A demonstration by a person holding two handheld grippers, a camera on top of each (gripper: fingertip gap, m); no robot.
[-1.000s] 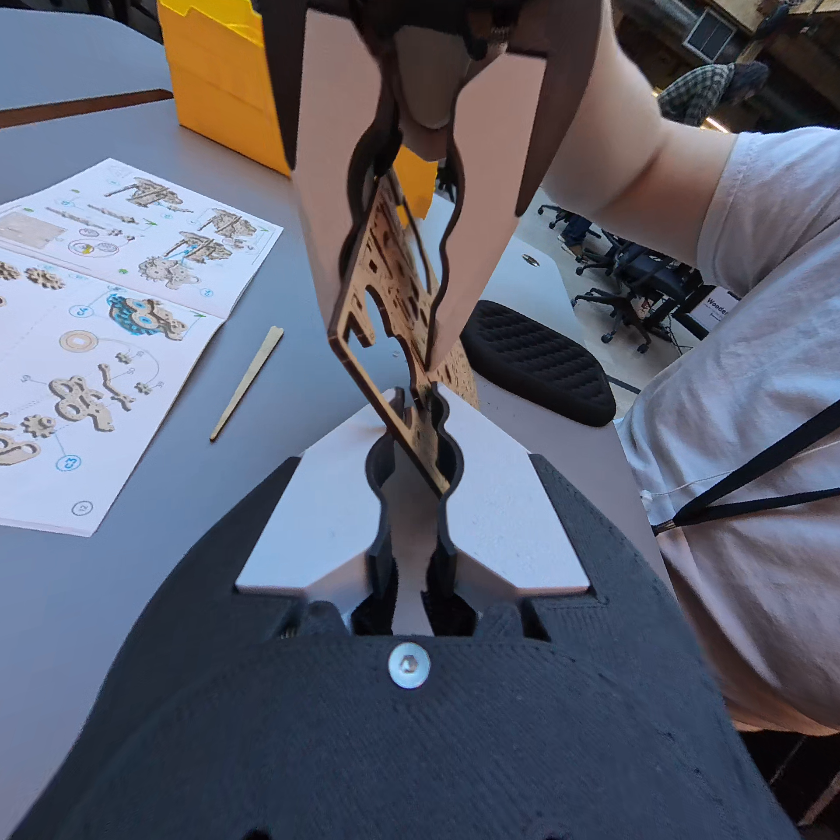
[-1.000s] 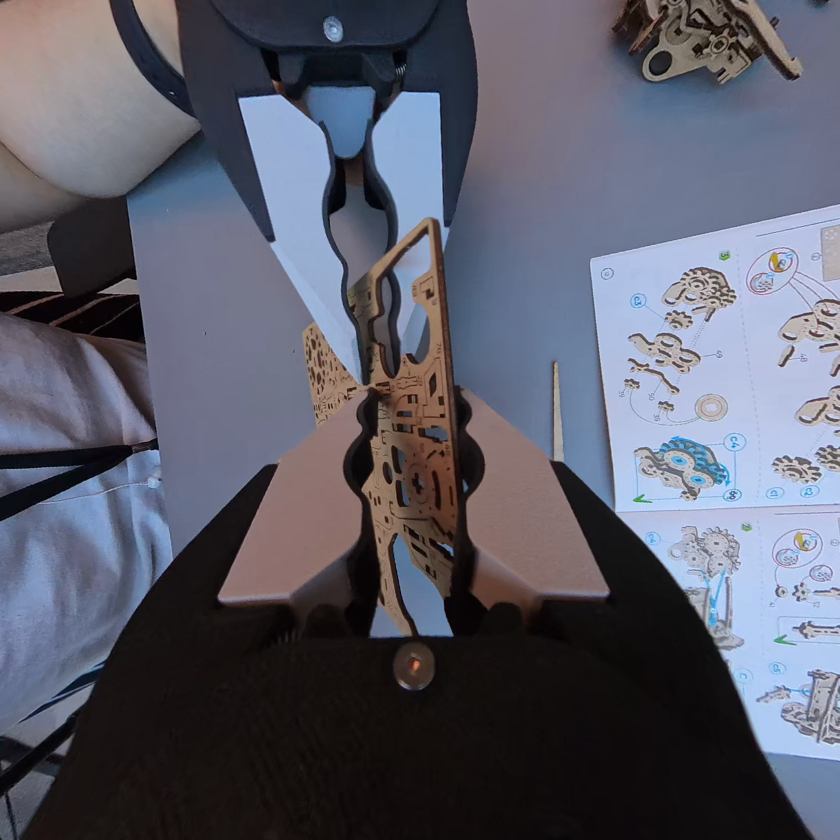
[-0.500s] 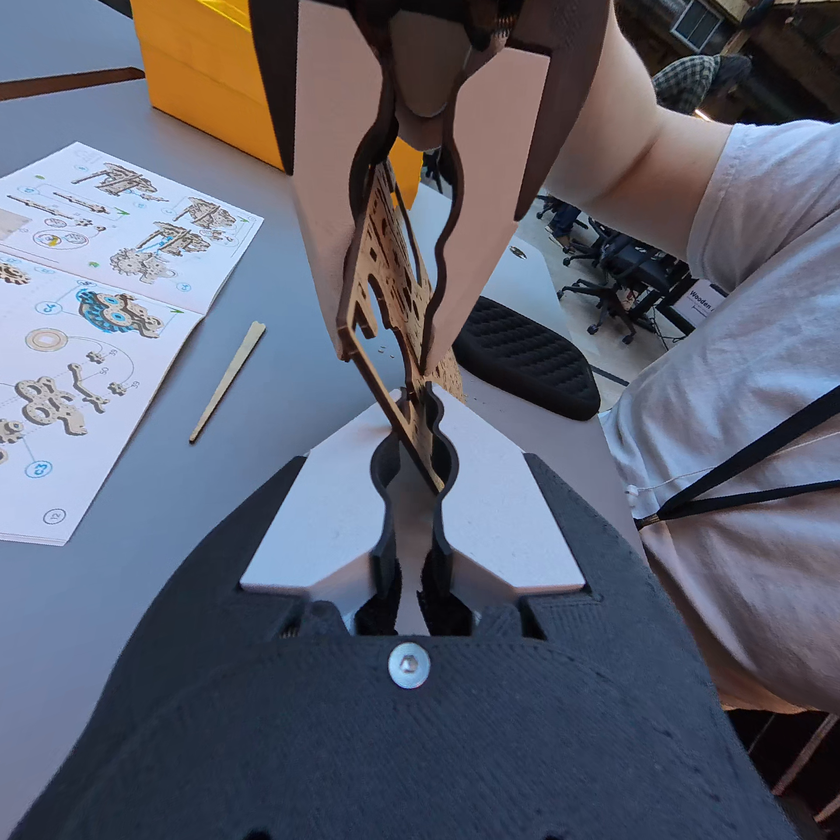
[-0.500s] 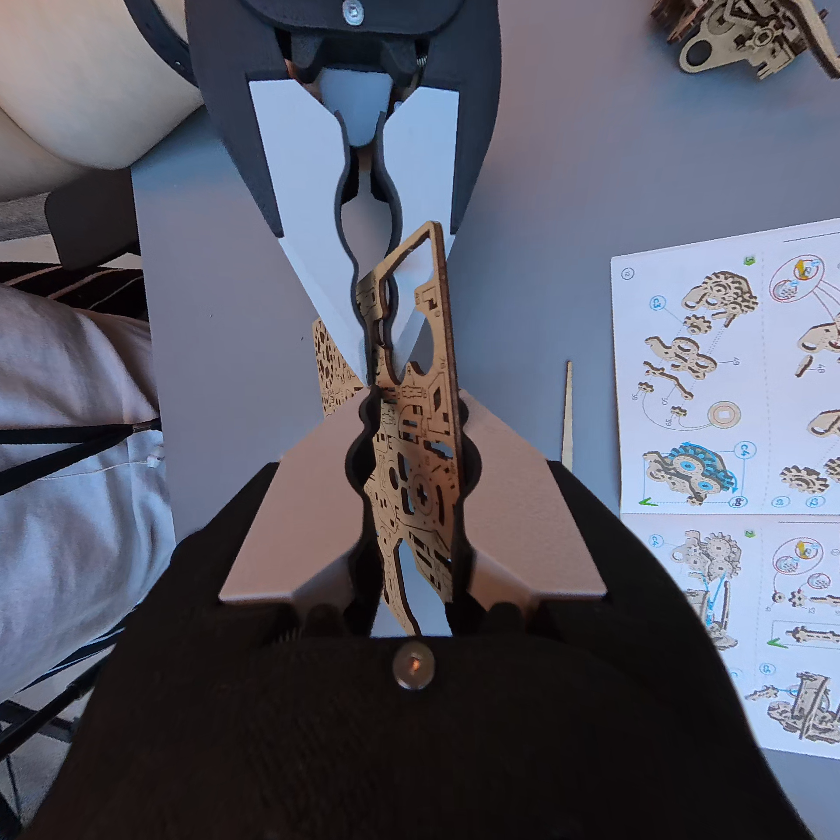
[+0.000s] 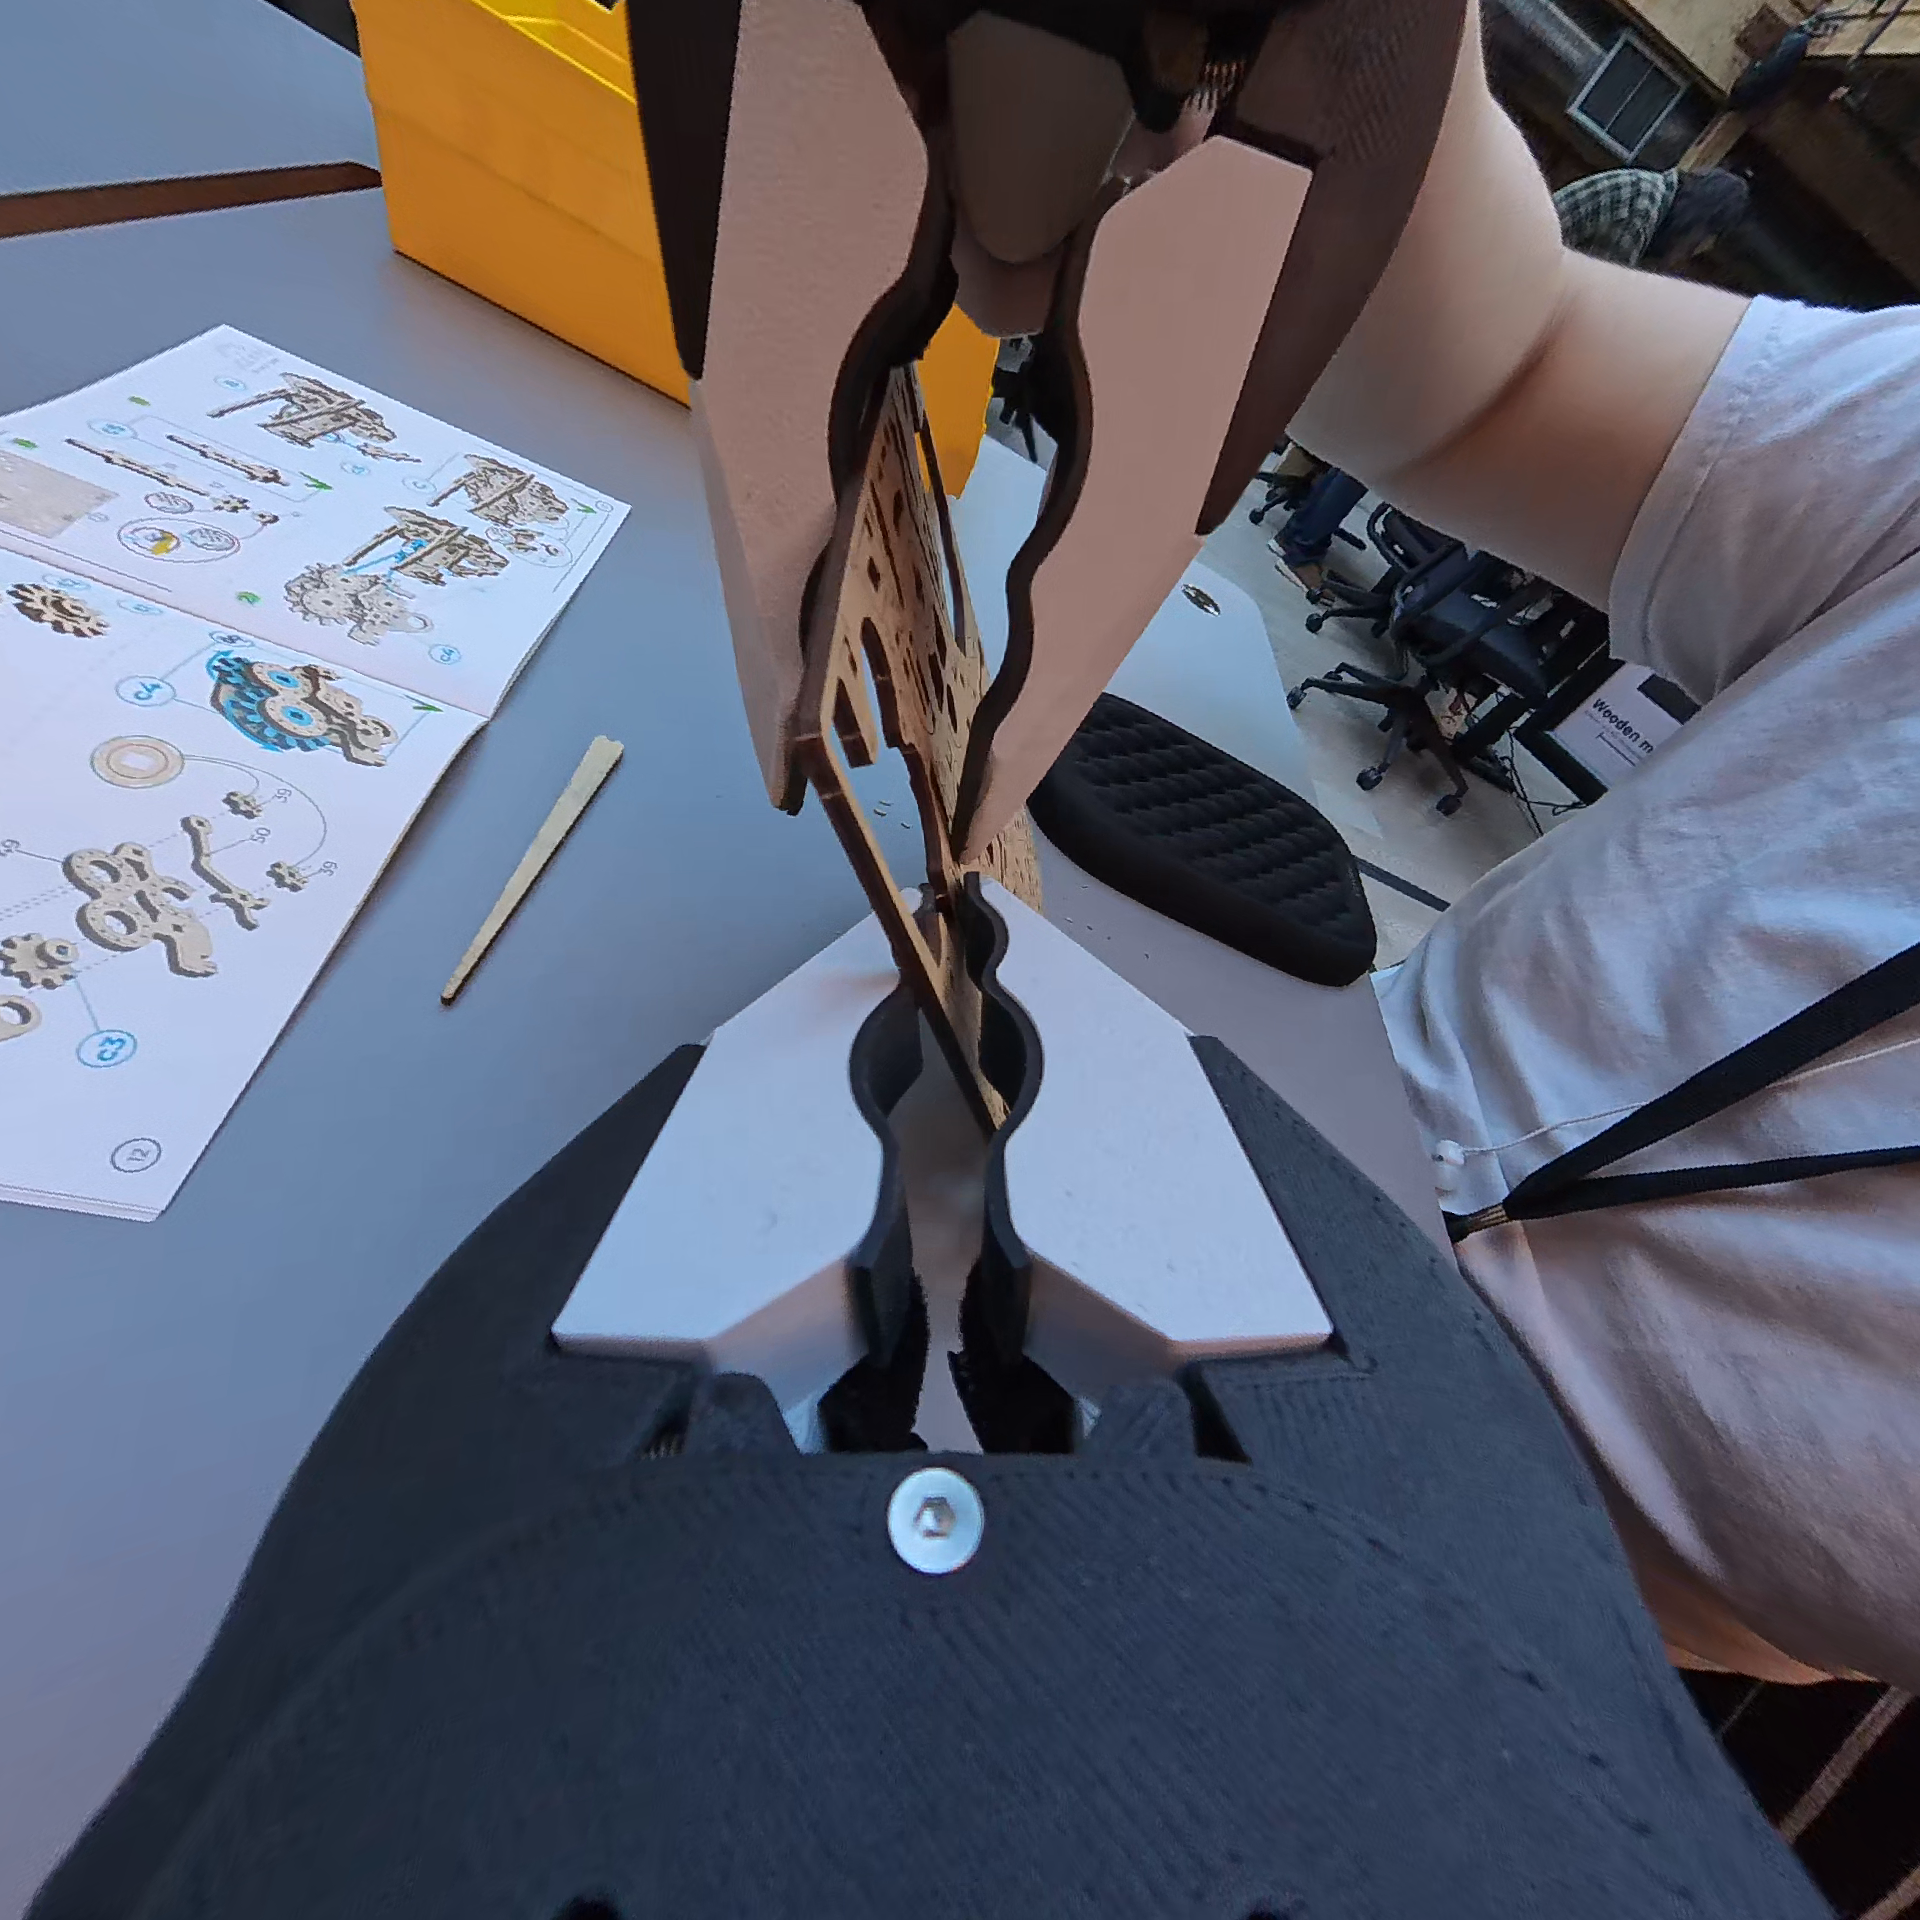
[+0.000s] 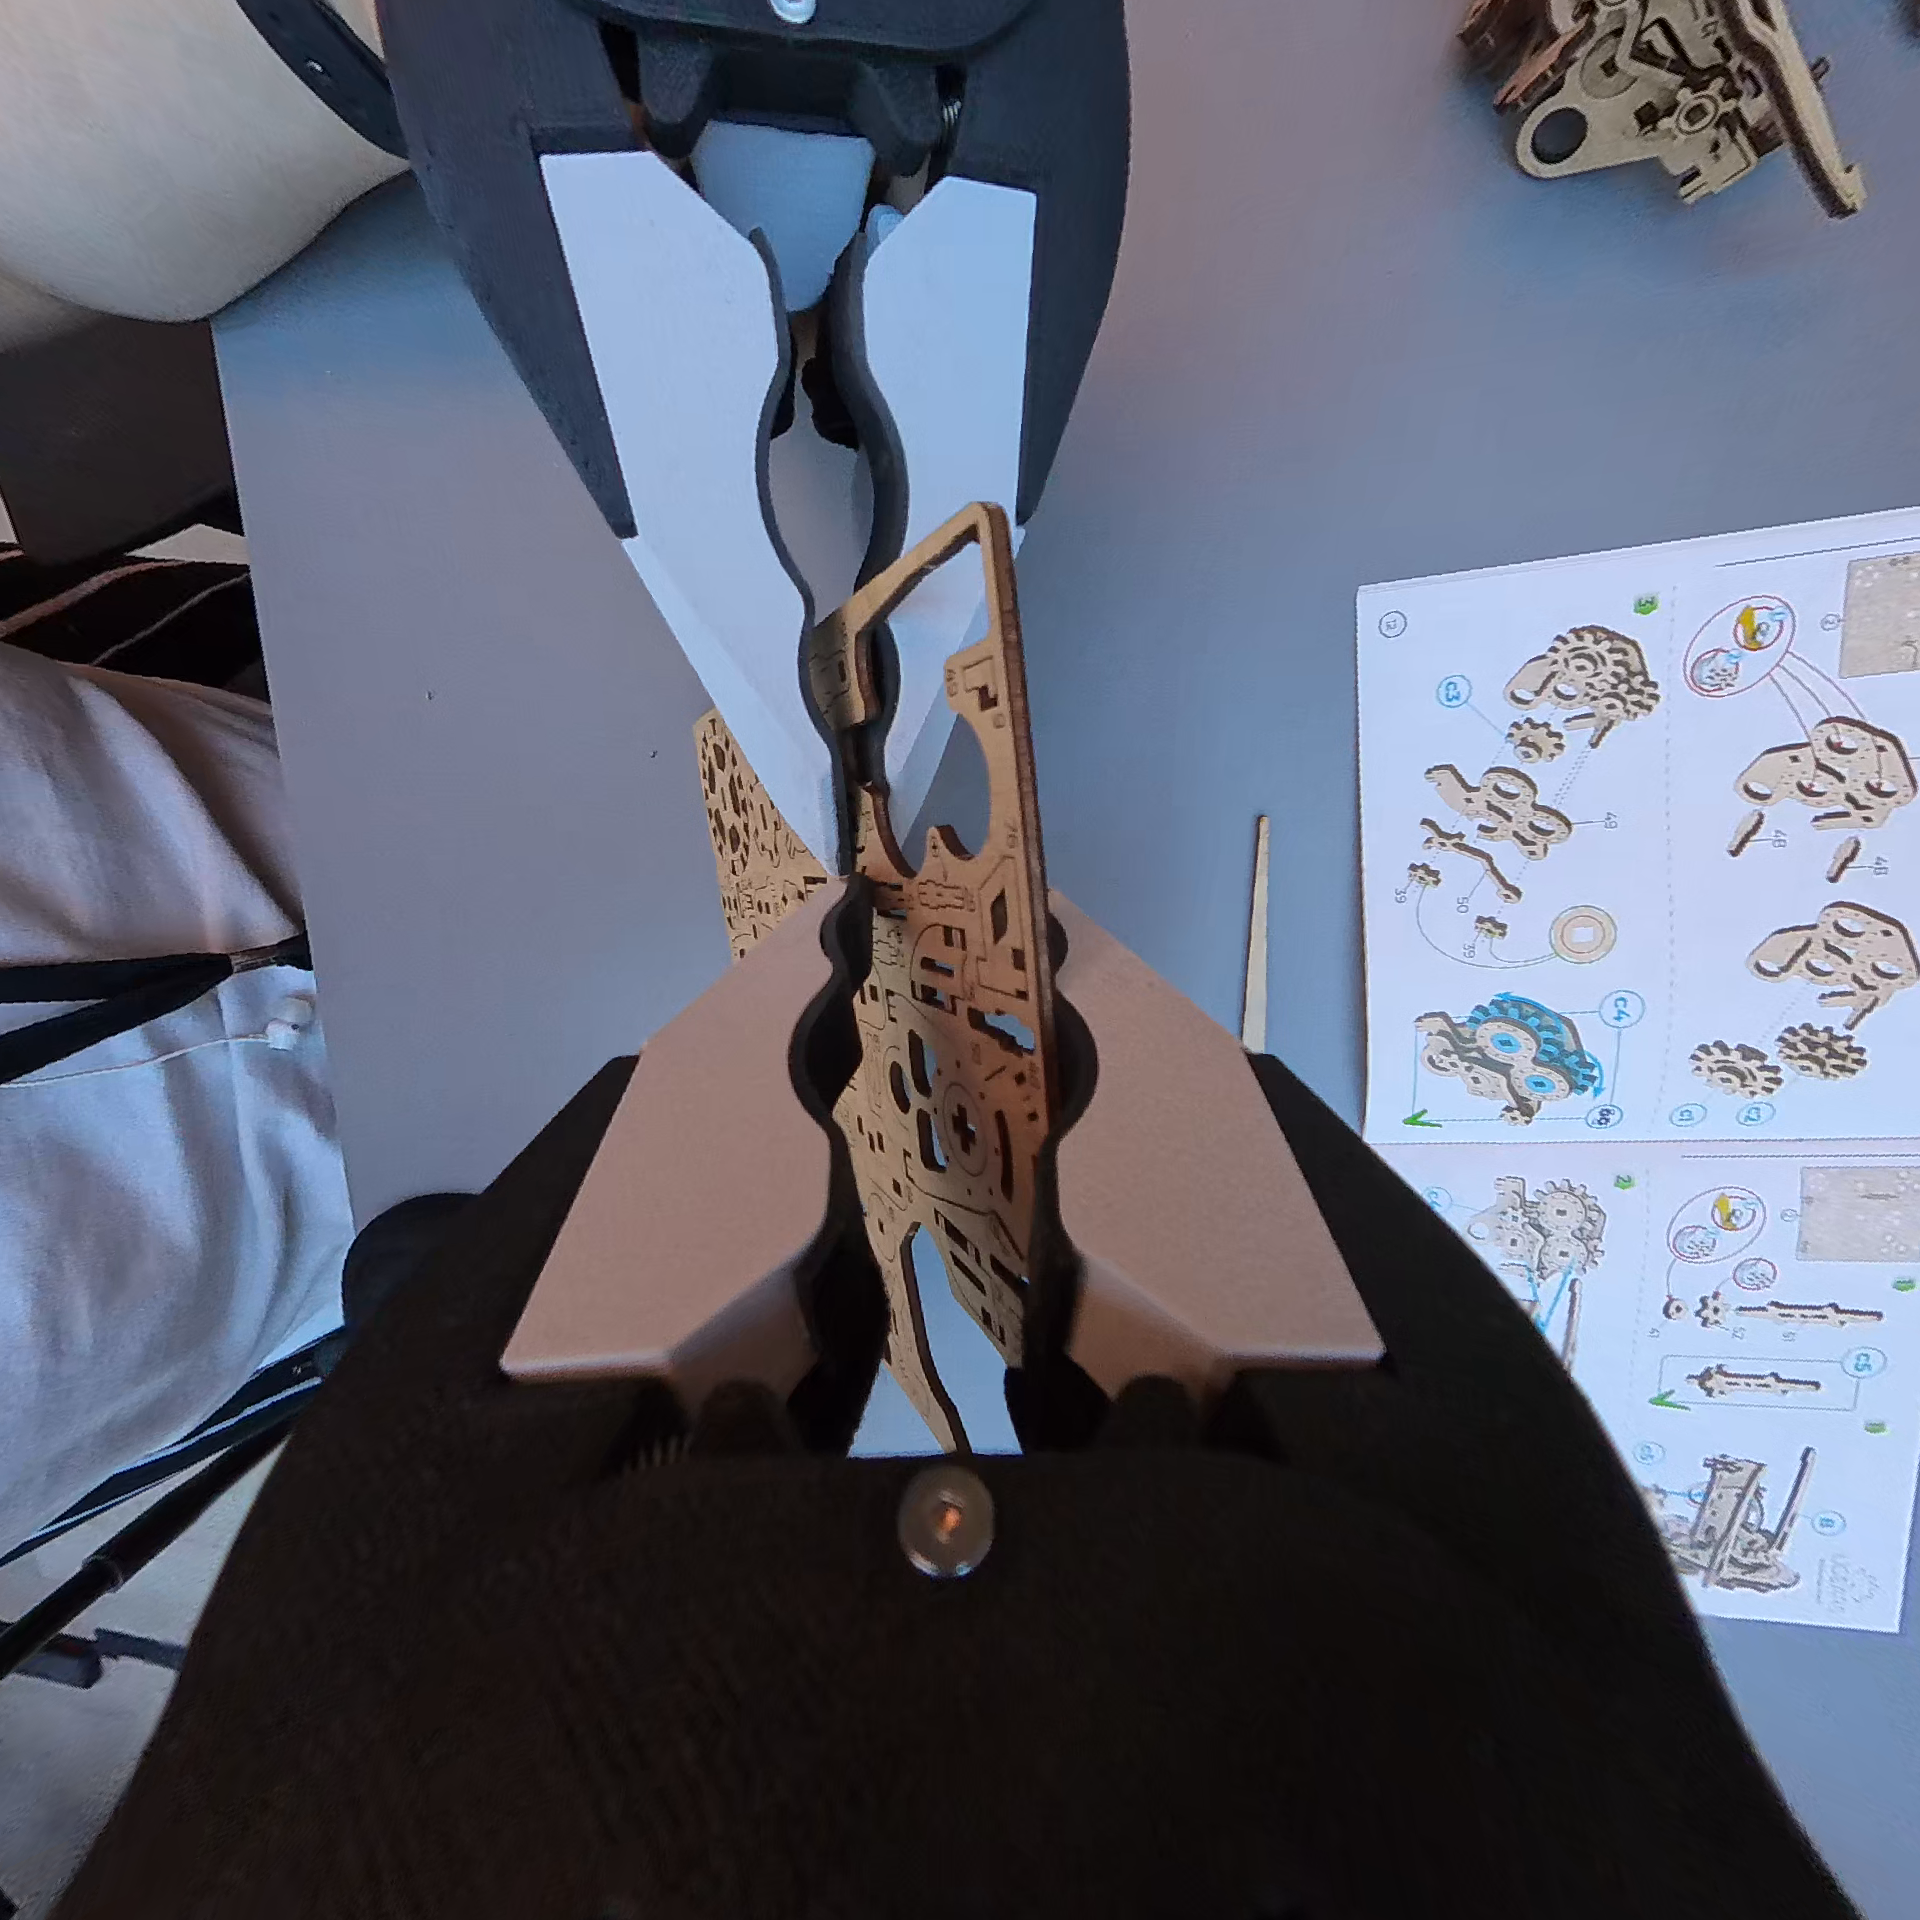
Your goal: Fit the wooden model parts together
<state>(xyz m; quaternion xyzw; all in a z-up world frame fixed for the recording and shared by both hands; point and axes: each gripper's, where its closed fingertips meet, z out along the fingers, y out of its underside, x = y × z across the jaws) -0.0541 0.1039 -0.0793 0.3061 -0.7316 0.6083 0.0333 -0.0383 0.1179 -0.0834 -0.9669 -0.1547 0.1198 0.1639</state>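
Observation:
A thin laser-cut wooden parts sheet [image 5: 902, 623] is held edge-on above the grey table between both grippers. My left gripper [image 5: 940, 899] is shut on the sheet's lower corner, which runs down between its black pads. My right gripper [image 5: 878, 821] comes in from above and is shut on the sheet's other end. In the right wrist view the sheet [image 6: 966, 1039] stands turned between the right gripper's [image 6: 951, 904] pads. There the left gripper [image 6: 862, 831] pinches a cut piece on the sheet's left edge.
An open instruction booklet [image 5: 208, 727] [image 6: 1662, 935] lies on the table, with a thin wooden stick [image 5: 535, 852] [image 6: 1257, 935] beside it. A second parts sheet [image 6: 743, 821] lies under the grippers. A part-built wooden model [image 6: 1662, 94], a yellow bin [image 5: 520, 156] and a person's arm [image 5: 1507, 343] are close. Left and right tips are no more than a few centimetres apart. My right gripper's tips are some 10 centimeters from the thin wooden stick [image 6: 1257, 935]. Seen from the left wrist view [image 5: 509, 901] as well.
Both grippers keep their hold on the sheet. The pair has drifted slightly over the table; the grip looks the same.

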